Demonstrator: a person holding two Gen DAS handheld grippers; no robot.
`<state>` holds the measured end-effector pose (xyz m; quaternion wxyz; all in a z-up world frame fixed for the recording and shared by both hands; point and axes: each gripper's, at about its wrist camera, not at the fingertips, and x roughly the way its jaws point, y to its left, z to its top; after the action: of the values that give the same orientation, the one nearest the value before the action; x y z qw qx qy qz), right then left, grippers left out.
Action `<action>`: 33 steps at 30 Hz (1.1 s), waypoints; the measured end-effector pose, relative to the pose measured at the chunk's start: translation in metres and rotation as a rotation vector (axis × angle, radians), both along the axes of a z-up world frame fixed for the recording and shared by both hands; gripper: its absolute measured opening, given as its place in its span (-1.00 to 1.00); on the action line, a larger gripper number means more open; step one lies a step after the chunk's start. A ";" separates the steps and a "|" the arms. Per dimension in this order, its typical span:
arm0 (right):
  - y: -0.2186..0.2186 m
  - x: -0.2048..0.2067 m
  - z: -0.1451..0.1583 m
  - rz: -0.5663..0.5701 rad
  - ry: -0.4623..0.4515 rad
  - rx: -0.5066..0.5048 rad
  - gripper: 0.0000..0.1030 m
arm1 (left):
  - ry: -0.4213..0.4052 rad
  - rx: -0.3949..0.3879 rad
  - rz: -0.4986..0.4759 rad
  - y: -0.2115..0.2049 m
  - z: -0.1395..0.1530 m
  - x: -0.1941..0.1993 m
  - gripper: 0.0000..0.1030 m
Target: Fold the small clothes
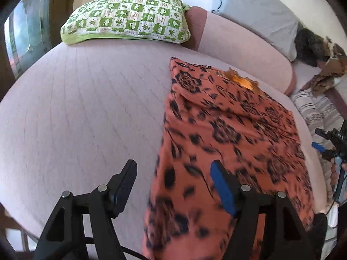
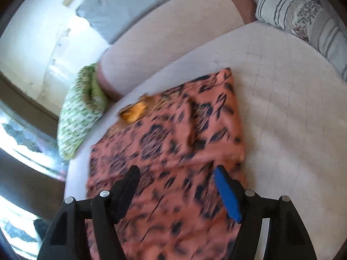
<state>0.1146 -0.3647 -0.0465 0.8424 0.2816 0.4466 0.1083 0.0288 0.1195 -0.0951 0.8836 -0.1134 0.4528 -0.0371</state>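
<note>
An orange garment with a dark flower print (image 1: 227, 134) lies folded over on the pale pink mattress (image 1: 76, 108), with a yellow-orange patch at its far edge. My left gripper (image 1: 174, 169) hangs open above the garment's left edge, nothing between its fingers. In the right wrist view the same garment (image 2: 173, 143) spreads under my right gripper (image 2: 176, 173), which is open and holds nothing. The right gripper (image 1: 331, 149) also shows at the right edge of the left wrist view, held by a hand.
A green-and-white checked pillow (image 1: 128, 19) lies at the mattress's far left. A pink bolster (image 1: 243, 49) and a grey pillow (image 1: 260, 10) line the back. Striped cushions (image 2: 303, 15) sit at the right. A dark furry thing (image 1: 310, 45) lies at the back right.
</note>
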 end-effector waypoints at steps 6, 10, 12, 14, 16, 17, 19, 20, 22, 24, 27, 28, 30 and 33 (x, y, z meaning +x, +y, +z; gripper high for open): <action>0.004 -0.056 -0.071 0.034 0.159 -0.052 0.45 | 0.082 0.029 -0.014 -0.011 -0.018 -0.020 0.39; 0.010 -0.080 -0.025 0.028 0.070 -0.030 0.48 | 0.019 0.021 0.009 -0.011 -0.003 -0.041 0.39; 0.018 -0.091 -0.009 0.056 0.011 -0.039 0.64 | 0.007 0.029 0.012 -0.014 0.001 -0.047 0.42; 0.020 -0.094 -0.016 0.092 0.008 -0.032 0.72 | 0.043 0.020 0.008 -0.016 -0.006 -0.049 0.44; 0.021 -0.087 -0.049 0.079 0.135 -0.077 0.72 | 0.103 0.037 0.004 -0.018 -0.020 -0.048 0.44; 0.016 -0.086 -0.068 0.046 0.223 -0.085 0.68 | 0.135 0.056 0.003 -0.019 -0.027 -0.048 0.44; 0.015 -0.097 -0.051 0.001 0.138 -0.078 0.67 | 0.160 0.081 0.009 -0.018 -0.033 -0.055 0.44; 0.014 -0.102 -0.045 -0.003 0.127 -0.092 0.68 | 0.146 0.077 0.011 -0.016 -0.031 -0.060 0.44; 0.011 -0.116 -0.029 0.002 0.060 -0.114 0.68 | 0.123 0.075 0.012 -0.012 -0.027 -0.068 0.44; 0.006 -0.127 -0.024 0.034 0.064 -0.177 0.68 | 0.123 0.090 0.010 -0.010 -0.028 -0.071 0.44; -0.003 -0.134 -0.039 0.062 0.171 -0.267 0.68 | 0.154 0.088 0.009 -0.008 -0.038 -0.072 0.44; -0.005 -0.139 -0.044 0.075 0.191 -0.267 0.68 | 0.158 0.085 0.002 -0.009 -0.042 -0.073 0.44; 0.000 -0.149 -0.054 0.120 0.224 -0.253 0.67 | 0.148 0.135 -0.017 -0.017 -0.045 -0.078 0.44; 0.010 -0.160 -0.066 0.153 0.277 -0.274 0.35 | 0.138 0.162 -0.056 -0.026 -0.044 -0.080 0.42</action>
<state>-0.0456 -0.3550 -0.1128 0.7927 0.1419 0.5886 0.0705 -0.0514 0.0930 -0.1396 0.8552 -0.0310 0.5171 -0.0169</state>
